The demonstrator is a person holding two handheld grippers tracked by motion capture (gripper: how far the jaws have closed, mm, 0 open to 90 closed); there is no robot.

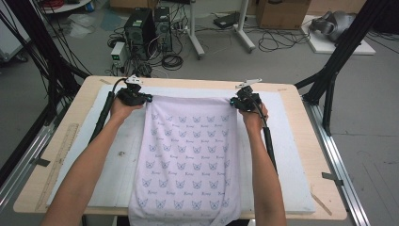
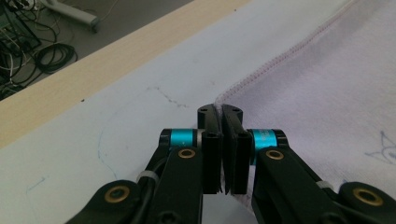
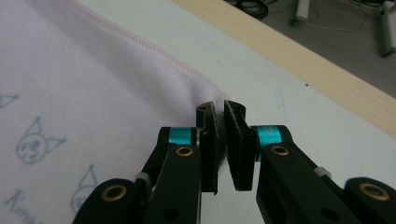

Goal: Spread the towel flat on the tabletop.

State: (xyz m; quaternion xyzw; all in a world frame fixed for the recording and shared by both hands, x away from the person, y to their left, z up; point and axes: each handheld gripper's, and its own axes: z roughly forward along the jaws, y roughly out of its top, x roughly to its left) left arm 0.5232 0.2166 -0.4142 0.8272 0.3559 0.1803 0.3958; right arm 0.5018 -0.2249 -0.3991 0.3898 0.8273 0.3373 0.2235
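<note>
On the cloth (image 3: 70, 93) under my hands, a small cursive word sits below each printed face; it starts "Kur", and the rest I cannot read.

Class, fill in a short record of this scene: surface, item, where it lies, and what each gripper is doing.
surface: white mat on a wooden table
item: pale cloth printed with small cat faces
lie: spread flat, near edge hanging over the table front
left gripper: shut on the cloth's far left corner
right gripper: shut on the far right corner
</note>
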